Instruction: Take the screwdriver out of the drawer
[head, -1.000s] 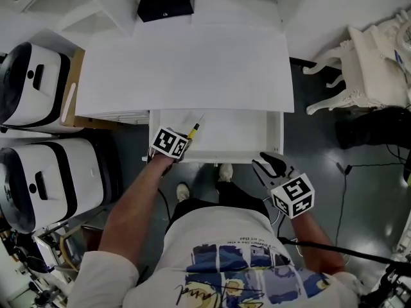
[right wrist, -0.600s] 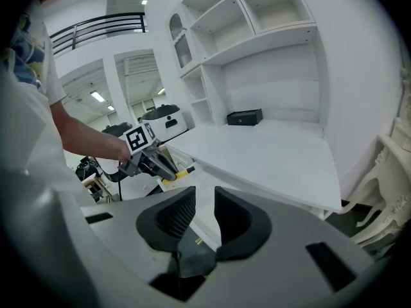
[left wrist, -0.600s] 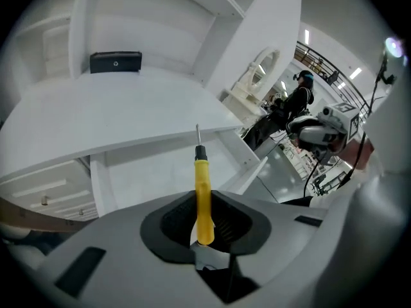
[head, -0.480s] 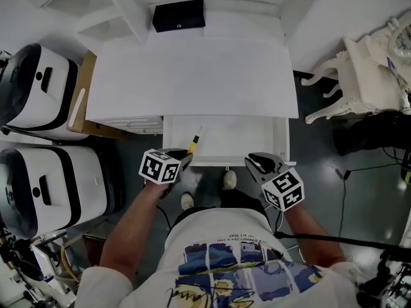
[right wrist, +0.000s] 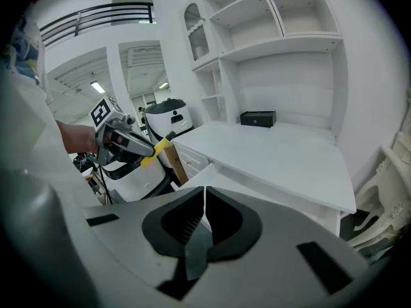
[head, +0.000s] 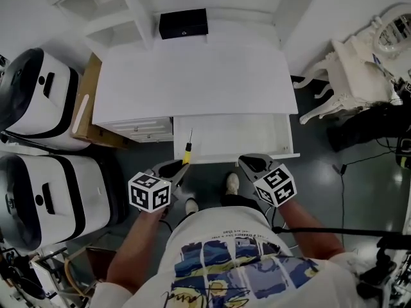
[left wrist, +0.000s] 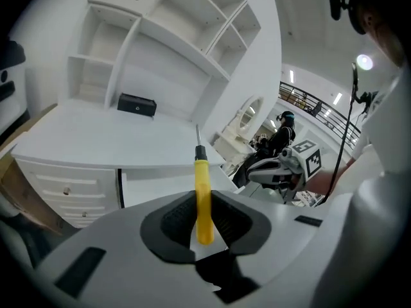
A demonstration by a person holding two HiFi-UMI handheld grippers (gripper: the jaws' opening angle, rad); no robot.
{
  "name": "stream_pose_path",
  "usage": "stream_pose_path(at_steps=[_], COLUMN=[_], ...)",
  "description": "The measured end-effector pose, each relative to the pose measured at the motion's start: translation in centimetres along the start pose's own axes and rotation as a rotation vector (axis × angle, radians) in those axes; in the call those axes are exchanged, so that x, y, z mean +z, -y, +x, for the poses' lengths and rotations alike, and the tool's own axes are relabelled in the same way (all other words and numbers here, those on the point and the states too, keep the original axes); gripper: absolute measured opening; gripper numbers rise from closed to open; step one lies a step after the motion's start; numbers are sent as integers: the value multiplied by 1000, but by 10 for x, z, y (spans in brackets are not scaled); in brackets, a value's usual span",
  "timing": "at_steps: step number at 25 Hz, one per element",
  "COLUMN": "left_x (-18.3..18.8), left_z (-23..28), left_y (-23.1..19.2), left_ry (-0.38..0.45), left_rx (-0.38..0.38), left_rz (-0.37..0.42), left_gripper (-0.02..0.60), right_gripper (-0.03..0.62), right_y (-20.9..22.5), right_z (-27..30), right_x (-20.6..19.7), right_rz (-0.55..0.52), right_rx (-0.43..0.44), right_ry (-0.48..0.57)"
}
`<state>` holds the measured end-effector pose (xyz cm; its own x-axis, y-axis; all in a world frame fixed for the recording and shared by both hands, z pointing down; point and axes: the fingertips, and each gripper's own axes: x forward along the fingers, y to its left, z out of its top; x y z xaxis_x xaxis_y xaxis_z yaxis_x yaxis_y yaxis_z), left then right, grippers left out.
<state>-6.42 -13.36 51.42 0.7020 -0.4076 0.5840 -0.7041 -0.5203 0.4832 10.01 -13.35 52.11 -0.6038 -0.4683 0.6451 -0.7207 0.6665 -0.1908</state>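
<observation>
A broad white desk (head: pixel 192 76) fills the far middle of the scene, with shelves rising behind it. Two bulky white-and-black machines (head: pixel 45 172) stand at the left, and an ornate white chair (head: pixel 350 66) at the right. Under the desk's near edge a white drawer (head: pixel 282 140) stands pulled open. A small black box (head: pixel 183 23) sits at the desk's far edge. Near the person, the left gripper (head: pixel 176 169) hangs at the drawer's near left corner, its pads (left wrist: pixel 176 218) clamped on the yellow handle of the screwdriver (left wrist: pixel 203 188) – the thin shaft points away, toward the desk, and the tool is clear of the drawer floor. The right gripper (head: pixel 248 163) hovers at the drawer's near right – jaws pressed together, nothing between them
</observation>
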Motion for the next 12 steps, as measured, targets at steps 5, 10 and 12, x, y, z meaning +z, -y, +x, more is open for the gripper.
stream_pose_path(at_steps=[5, 10, 12], left_x=[-2, -11, -15], left_z=[-42, -73, -84], left_y=[3, 7, 9], left_ry=[46, 66, 74], left_rx=[-10, -31, -39], left_rz=[42, 71, 79], left_gripper=[78, 78, 78], right_gripper=[31, 29, 28], right_y=[-36, -64, -76], right_z=[8, 12, 13], right_x=[5, 3, 2], right_rz=[-15, -12, -10], right_rx=[-12, -34, -40], right_ry=[-1, 0, 4])
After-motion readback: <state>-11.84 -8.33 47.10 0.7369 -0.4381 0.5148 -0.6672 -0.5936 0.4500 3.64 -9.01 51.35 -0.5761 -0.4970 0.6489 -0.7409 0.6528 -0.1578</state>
